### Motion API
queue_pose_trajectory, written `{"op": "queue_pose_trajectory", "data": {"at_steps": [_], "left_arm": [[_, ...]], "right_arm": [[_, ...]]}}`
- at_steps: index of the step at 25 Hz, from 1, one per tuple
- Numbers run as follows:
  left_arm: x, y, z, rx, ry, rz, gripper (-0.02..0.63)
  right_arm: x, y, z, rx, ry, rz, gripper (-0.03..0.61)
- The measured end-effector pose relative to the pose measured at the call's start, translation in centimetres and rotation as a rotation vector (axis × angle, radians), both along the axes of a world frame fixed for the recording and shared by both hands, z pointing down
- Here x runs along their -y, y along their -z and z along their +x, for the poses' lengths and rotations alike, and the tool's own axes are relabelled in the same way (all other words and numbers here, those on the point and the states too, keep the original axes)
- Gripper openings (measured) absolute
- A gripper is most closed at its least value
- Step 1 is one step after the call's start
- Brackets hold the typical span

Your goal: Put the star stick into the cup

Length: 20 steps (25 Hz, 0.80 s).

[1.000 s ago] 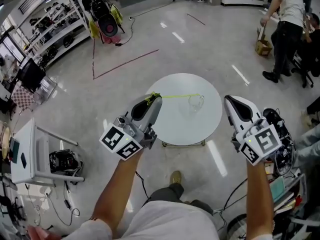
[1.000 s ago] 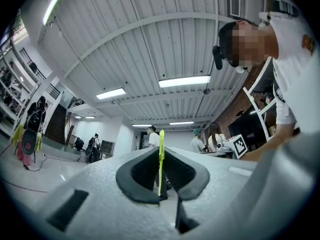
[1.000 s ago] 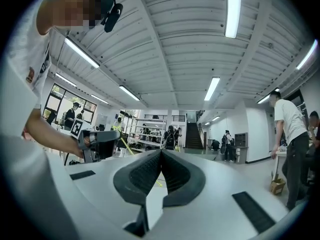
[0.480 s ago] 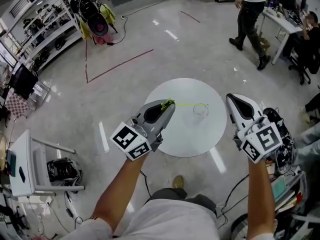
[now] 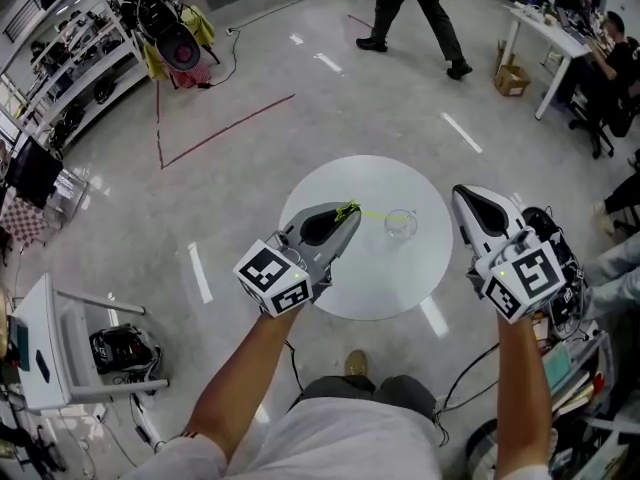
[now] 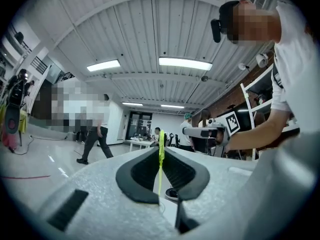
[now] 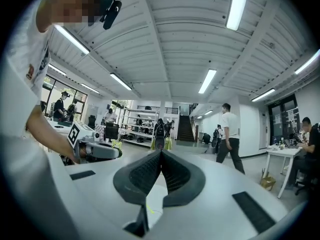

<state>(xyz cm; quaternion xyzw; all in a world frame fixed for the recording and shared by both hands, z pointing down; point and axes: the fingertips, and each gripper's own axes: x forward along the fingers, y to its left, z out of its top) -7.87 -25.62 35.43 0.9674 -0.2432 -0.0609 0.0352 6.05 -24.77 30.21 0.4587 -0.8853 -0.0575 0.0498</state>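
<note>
A thin yellow-green star stick [image 5: 368, 213] lies almost level over the round white table [image 5: 340, 288]. Its star end is pinched at the tip of my left gripper [image 5: 350, 213], and its far end reaches the rim of a clear glass cup [image 5: 400, 225]; I cannot tell whether it is inside. In the left gripper view the stick [image 6: 161, 159] runs upright between the shut jaws of that gripper [image 6: 161, 146]. My right gripper [image 5: 460, 196] hangs past the table's right edge. In the right gripper view its jaws [image 7: 160, 152] are shut with nothing between them, and the left gripper [image 7: 100, 151] shows at the left.
A person [image 5: 410, 3] walks across the floor beyond the table. Shelves [image 5: 60, 78] and bags [image 5: 175, 38] line the far left, a white cart [image 5: 45, 338] stands near left, and a desk [image 5: 545, 33] is at far right. Black gear with cables [image 5: 560, 268] sits beside my right arm.
My left gripper has carried the stick right toward the cup, so less of the stick shows between them. The right gripper has barely shifted. The person in the background has walked left.
</note>
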Motion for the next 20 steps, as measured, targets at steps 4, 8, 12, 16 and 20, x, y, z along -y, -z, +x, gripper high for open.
{"op": "queue_pose_trajectory", "data": {"at_steps": [4,8,12,16,20], "left_arm": [[0.7,-1.2,0.6,0.020,-0.002,-0.031,0.029],[1.2,-2.5,1.5,0.048,0.002,-0.063,0.029],[1.7,-3.6,2.3,0.078,0.012,-0.090,0.029],[2.3,-5.0,3.0,0.107,0.031,-0.121,0.029],[2.8,-6.4,3.8,0.139,0.050,-0.151,0.029]], "right_arm": [[0.3,-0.4,0.4,-0.017,-0.006,-0.015,0.011],[0.9,-0.9,0.9,-0.022,0.000,-0.027,0.011],[1.4,-1.1,1.2,-0.020,0.016,-0.033,0.011],[2.3,-1.4,1.5,-0.023,0.039,-0.037,0.011],[3.3,-2.1,2.0,-0.031,0.058,-0.054,0.011]]}}
